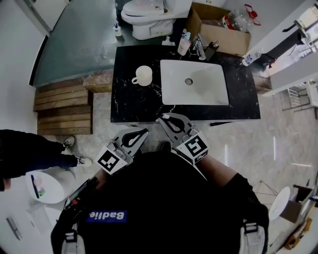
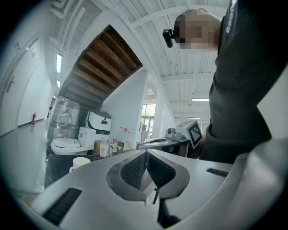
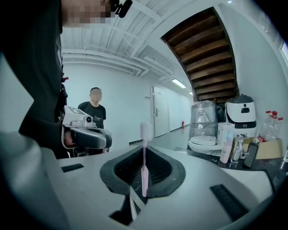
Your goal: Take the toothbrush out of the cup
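Observation:
A white cup with a handle stands on the black counter, left of the white sink; it also shows low at the left as the cup. A pink toothbrush stands upright, bristles on top, pinched between the jaws of my right gripper, which is shut on it. In the head view the right gripper hangs at the counter's front edge, well away from the cup. My left gripper is beside it, close to my body. The left gripper is shut with nothing in it.
A pink bottle, a faucet and a dark item stand behind the sink. Beyond are a toilet and a cardboard box. Wooden steps lie left of the counter. A person stands in the background.

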`<state>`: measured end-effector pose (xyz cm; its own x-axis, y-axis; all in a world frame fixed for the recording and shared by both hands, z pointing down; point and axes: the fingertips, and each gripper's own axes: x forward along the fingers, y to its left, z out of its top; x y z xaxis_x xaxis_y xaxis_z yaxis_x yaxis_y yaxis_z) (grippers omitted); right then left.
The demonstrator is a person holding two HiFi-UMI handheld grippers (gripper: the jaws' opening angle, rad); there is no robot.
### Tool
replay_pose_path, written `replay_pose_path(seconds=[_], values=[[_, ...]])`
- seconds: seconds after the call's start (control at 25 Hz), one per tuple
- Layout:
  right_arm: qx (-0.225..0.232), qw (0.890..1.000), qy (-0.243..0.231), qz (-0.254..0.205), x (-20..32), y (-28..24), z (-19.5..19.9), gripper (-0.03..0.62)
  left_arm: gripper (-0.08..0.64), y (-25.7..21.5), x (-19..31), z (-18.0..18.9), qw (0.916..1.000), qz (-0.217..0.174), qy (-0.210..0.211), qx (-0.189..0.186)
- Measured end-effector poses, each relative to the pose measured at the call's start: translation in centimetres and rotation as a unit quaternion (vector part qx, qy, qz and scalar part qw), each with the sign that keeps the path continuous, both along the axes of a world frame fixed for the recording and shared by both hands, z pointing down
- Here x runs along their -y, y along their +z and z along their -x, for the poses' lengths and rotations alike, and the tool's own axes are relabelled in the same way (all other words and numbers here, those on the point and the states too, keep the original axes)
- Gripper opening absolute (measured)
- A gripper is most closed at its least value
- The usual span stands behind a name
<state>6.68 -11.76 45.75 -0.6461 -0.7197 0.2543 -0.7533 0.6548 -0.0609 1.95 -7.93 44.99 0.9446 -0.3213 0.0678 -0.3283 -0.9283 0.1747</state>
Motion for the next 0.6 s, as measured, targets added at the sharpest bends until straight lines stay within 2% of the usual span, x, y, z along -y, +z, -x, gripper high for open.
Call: replay_pose_path(seconds=[0.24,0.6], values=[[0.006,1.0,0.003,-0.018,-1.6,0.5,-0.8,0.028,0.009,0.0,-0.3,-0.6,0.9999,0.001,0.01,0.002],[0.033,0.999,-0.001,-0.008,-3.2,1.2,-0.4,0.026,0.009,-0.1,-0.8,-1.0,0.9996,-0.001,0.029,-0.004]])
